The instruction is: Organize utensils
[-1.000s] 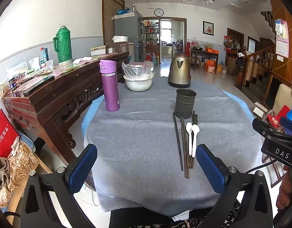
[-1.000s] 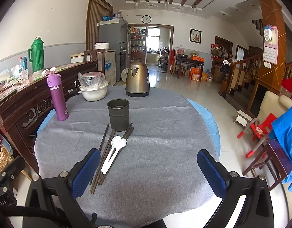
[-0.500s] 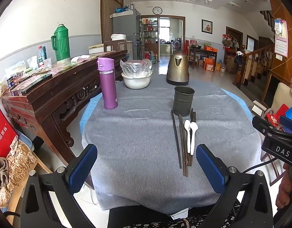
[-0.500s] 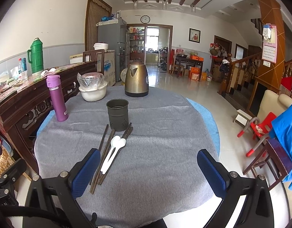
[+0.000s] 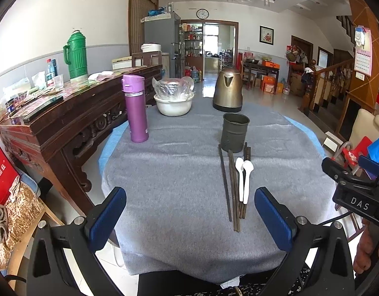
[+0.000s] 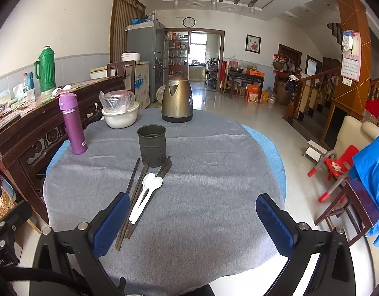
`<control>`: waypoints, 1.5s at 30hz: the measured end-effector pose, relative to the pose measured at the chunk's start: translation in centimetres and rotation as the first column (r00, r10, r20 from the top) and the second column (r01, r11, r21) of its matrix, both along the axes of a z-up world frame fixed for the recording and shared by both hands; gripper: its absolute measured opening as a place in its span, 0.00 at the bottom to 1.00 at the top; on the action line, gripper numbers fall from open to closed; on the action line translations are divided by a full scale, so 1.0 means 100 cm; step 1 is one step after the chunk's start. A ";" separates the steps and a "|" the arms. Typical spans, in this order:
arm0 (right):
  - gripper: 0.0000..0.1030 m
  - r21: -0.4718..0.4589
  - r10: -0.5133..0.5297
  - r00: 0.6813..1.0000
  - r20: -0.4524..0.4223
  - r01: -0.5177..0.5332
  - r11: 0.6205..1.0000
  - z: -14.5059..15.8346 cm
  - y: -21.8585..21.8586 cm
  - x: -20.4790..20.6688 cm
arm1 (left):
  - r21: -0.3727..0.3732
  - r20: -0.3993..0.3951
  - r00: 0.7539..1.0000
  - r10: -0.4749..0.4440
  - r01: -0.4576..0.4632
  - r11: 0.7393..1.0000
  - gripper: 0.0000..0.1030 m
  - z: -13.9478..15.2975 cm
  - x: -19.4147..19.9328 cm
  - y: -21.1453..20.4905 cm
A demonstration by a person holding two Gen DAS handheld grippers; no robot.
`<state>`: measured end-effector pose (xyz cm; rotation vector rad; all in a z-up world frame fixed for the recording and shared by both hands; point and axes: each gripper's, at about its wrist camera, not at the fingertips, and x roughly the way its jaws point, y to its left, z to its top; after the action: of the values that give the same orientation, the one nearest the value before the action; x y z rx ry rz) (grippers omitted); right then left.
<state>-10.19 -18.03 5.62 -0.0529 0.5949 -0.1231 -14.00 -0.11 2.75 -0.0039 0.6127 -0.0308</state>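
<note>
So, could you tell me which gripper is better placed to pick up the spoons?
Probably the right gripper. Its left finger is right beside the spoons; the left gripper is centred on bare cloth with the spoons near its right finger. Both are open.

Lived-in home, open dining and living room. Round table (image 5: pixel 189 222) under grey cloth held a kettle (image 5: pixel 227 91), purple flask (image 5: pixel 136 108) and covered bowl (image 5: pixel 174 103). Carved wooden sideboard (image 5: pixel 66 123) with green thermos (image 5: pixel 75 54) stood alongside. Fridge (image 6: pixel 146 56), wall clock (image 6: pixel 189 22), staircase (image 6: pixel 320 83) and kitchen doorway (image 6: pixel 197 54) lay beyond.
</note>
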 end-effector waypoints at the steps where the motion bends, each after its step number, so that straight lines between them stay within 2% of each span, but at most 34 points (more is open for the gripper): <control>1: 1.00 0.001 0.000 1.000 -0.007 0.000 1.000 -0.001 0.000 0.001 | -0.001 -0.005 1.000 -0.008 0.008 1.000 1.00 -0.001 0.003 -0.002; 6: 1.00 0.014 0.015 0.999 -0.033 -0.014 1.000 -0.004 -0.005 0.014 | -0.009 -0.021 0.999 -0.031 0.031 0.999 1.00 -0.004 0.019 -0.006; 12: 1.00 0.144 0.052 0.996 -0.067 -0.042 0.989 -0.019 -0.027 0.040 | 0.005 -0.069 0.996 -0.061 0.061 0.998 1.00 -0.022 0.052 -0.008; 16: 0.98 0.247 0.089 0.991 -0.097 -0.063 0.967 -0.040 -0.039 0.067 | 0.019 -0.123 0.990 -0.065 0.068 0.998 1.00 -0.041 0.076 -0.008; 20: 0.80 0.345 0.168 0.969 -0.179 -0.098 0.933 -0.068 -0.034 0.111 | 0.003 -0.151 0.988 -0.044 0.045 0.999 0.96 -0.055 0.093 0.005; 25: 0.60 0.416 0.234 0.924 -0.304 -0.092 0.905 -0.110 -0.019 0.174 | 0.000 -0.200 0.980 -0.021 0.022 1.000 0.78 -0.069 0.114 0.018; 27: 0.53 0.455 0.244 0.899 -0.363 -0.058 0.889 -0.127 -0.017 0.197 | -0.008 -0.224 0.974 -0.021 0.019 1.000 0.77 -0.074 0.121 0.021; 29: 0.52 0.491 0.251 0.886 -0.391 -0.030 0.871 -0.138 -0.016 0.212 | -0.011 -0.238 0.971 -0.020 0.018 1.000 0.76 -0.078 0.129 0.023; 32: 0.52 0.500 0.259 0.864 -0.431 -0.010 0.866 -0.148 -0.010 0.232 | -0.019 -0.242 0.970 -0.034 0.030 0.999 0.71 -0.078 0.139 0.023; 35: 0.52 0.449 0.236 0.834 -0.498 0.015 0.893 -0.157 -0.002 0.245 | -0.027 -0.243 0.969 -0.050 0.045 0.999 0.67 -0.076 0.149 0.023; 37: 0.42 0.424 0.230 0.834 -0.501 0.005 0.906 -0.157 0.001 0.248 | -0.039 -0.243 0.967 -0.074 0.066 0.997 0.58 -0.073 0.156 0.021; 38: 0.32 0.410 0.236 0.825 -0.513 -0.005 0.912 -0.158 0.004 0.249 | -0.042 -0.244 0.966 -0.083 0.076 0.996 0.56 -0.073 0.158 0.020; 40: 0.26 0.416 0.243 0.822 -0.515 -0.008 0.909 -0.159 0.003 0.250 | -0.055 -0.252 0.961 -0.114 0.103 0.993 0.45 -0.073 0.166 0.017; 42: 0.18 0.453 0.273 0.817 -0.508 -0.016 0.891 -0.160 -0.002 0.250 | -0.080 -0.269 0.951 -0.149 0.132 0.988 0.38 -0.073 0.173 0.014; 45: 0.10 0.464 0.259 0.837 -0.482 -0.007 0.886 -0.155 -0.015 0.246 | -0.121 -0.291 0.932 -0.217 0.189 0.975 0.36 -0.073 0.188 0.004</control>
<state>14.37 -19.51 -9.92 0.3311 1.1680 0.1828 4.76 0.29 -4.56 -0.0344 0.9178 -0.2636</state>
